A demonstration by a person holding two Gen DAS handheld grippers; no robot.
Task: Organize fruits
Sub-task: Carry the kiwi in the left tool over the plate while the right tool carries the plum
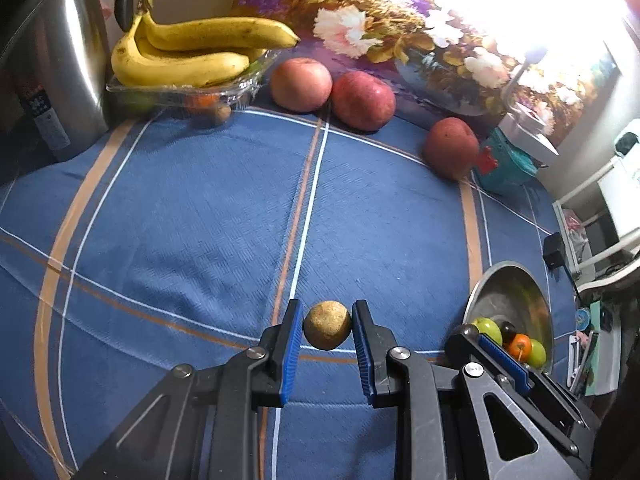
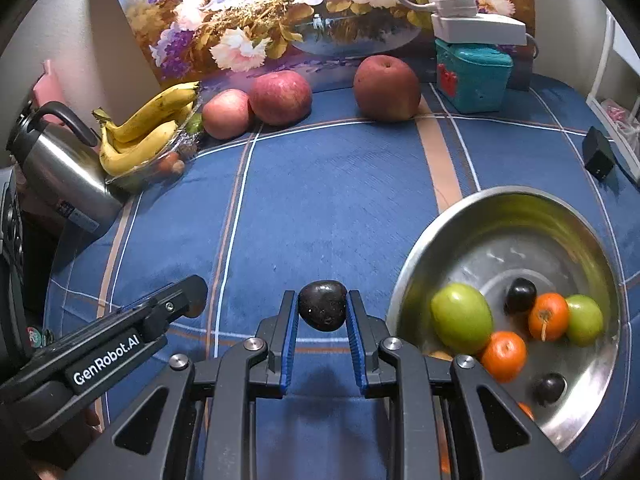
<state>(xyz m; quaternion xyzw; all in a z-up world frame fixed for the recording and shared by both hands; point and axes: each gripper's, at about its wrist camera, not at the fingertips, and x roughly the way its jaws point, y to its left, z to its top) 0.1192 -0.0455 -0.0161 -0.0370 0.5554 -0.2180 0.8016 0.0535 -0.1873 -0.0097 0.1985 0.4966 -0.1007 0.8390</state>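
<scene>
My left gripper (image 1: 327, 330) is shut on a small round brown fruit (image 1: 327, 330), held above the blue checked cloth. In the right wrist view my right gripper (image 2: 322, 312) is shut on a dark, nearly black plum (image 2: 322, 310). To its right stands a steel bowl (image 2: 500, 216) with green fruits (image 2: 461, 318), orange ones (image 2: 503, 356) and dark plums (image 2: 520, 295) in it. The left gripper's body (image 2: 120, 344) shows at the lower left of the right wrist view. Three red apples (image 1: 301, 85) (image 1: 363, 100) (image 1: 451, 148) lie at the back of the cloth.
A clear plastic tray (image 1: 180, 94) at the back left holds bananas (image 1: 192, 50) and small fruits. A steel kettle (image 1: 52, 64) stands left of it. A teal box (image 2: 472, 76) with a white power strip (image 2: 476, 26) sits back right, before a flower painting (image 2: 320, 8). A black adapter (image 2: 598, 158) lies far right.
</scene>
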